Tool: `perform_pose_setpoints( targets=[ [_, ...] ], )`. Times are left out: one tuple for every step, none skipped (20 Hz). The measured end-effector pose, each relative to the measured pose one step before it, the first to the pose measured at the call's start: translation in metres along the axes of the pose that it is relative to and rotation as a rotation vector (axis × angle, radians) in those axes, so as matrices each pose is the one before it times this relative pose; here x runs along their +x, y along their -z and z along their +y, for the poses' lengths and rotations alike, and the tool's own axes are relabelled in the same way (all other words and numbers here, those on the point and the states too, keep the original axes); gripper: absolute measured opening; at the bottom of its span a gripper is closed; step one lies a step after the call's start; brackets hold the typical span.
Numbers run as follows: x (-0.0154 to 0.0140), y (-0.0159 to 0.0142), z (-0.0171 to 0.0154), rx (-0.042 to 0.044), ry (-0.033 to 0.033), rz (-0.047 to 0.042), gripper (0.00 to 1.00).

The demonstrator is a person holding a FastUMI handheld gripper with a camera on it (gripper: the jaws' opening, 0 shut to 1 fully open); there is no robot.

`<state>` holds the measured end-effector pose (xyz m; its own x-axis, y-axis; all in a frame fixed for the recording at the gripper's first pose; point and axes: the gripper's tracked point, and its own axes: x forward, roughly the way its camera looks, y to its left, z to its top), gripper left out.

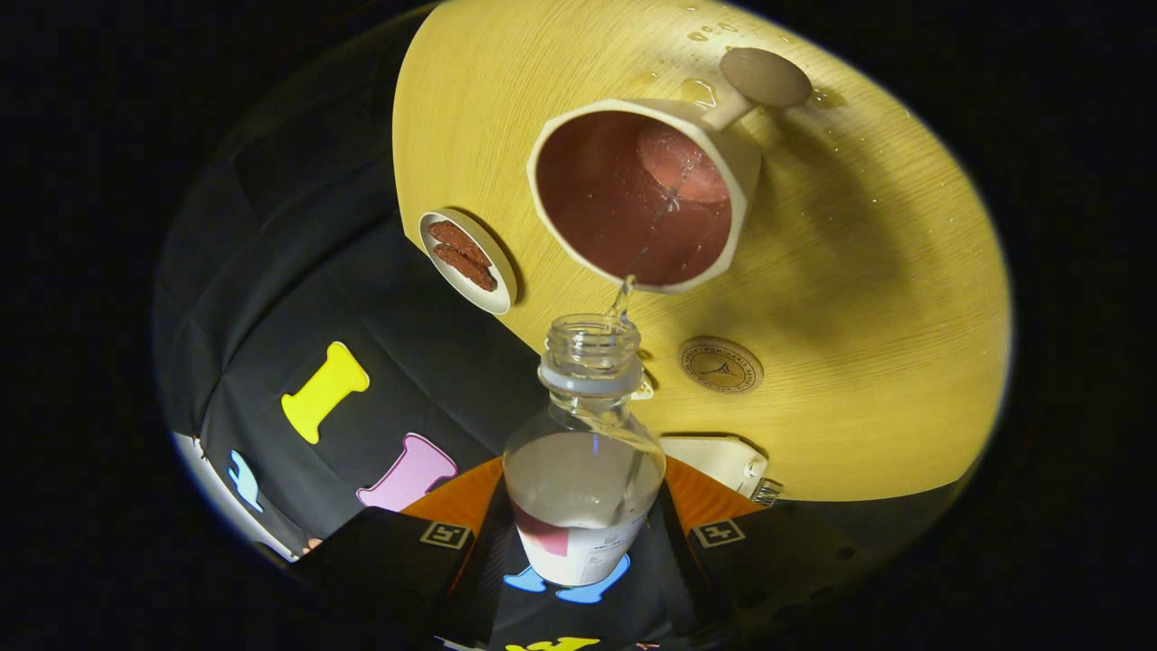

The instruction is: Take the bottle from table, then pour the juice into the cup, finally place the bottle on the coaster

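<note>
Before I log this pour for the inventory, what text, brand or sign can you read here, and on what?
Coaster: ring of lettering around a small emblem, too small to read.
Bottle label: fine print, blurred, unreadable.
Gripper, shut on the bottle: square coded markers on the fingers, patterns rather than words.
Cup: no text.

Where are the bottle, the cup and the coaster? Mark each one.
bottle (583, 470): gripper view, on its clear body, held between the jaws of the gripper (583, 535).
cup (633, 194): gripper view, on its reddish inner wall.
coaster (720, 364): gripper view, on the middle of the round disc.
</note>
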<state>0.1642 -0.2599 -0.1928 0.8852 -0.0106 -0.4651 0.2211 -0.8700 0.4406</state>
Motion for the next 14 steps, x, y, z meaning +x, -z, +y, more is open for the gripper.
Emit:
perform_pose_setpoints(
  targets=[
    [-0.00059, -0.00038, 0.00192, 0.01019, -0.00366, 0.00126, 0.73],
    [-0.00060, 0.00076, 0.00160, 0.01056, -0.00356, 0.00291, 0.74],
    [-0.00086, 0.00058, 0.00150, 0.00945, -0.00281, 0.00182, 0.74],
    [-0.00057, 0.00048, 0.00107, 0.00842, -0.00187, 0.00069, 0.74],
    [-0.00102, 0.00078, 0.00171, 0.00714, -0.00349, 0.00135, 0.74],
    [-0.00060, 0.00091, 0.00159, 0.00574, -0.00194, 0.00198, 0.74],
    [-0.00079, 0.00140, 0.00098, 0.00124, 0.00144, 0.00642, 0.73],
    [-0.00091, 0.00171, 0.00087, 0.00057, 0.00204, 0.00504, 0.74],
    [-0.00064, 0.00072, 0.00042, 0.00219, -0.00017, 0.00229, 0.73],
    [-0.00087, 0.00013, 0.00133, 0.00299, -0.00146, 0.00143, 0.73],
    [-0.00075, 0.00000, 0.00104, 0.00352, -0.00055, 0.00038, 0.74],
    [-0.00036, -0.00019, 0.00022, 0.00482, 0.00184, 0.00103, 0.74],
    [-0.00070, -0.00058, 0.00109, 0.00412, -0.00091, -0.00139, 0.74],
    [-0.00046, -0.00032, 0.00085, 0.00359, 0.00033, -0.00052, 0.74]
  ],
)
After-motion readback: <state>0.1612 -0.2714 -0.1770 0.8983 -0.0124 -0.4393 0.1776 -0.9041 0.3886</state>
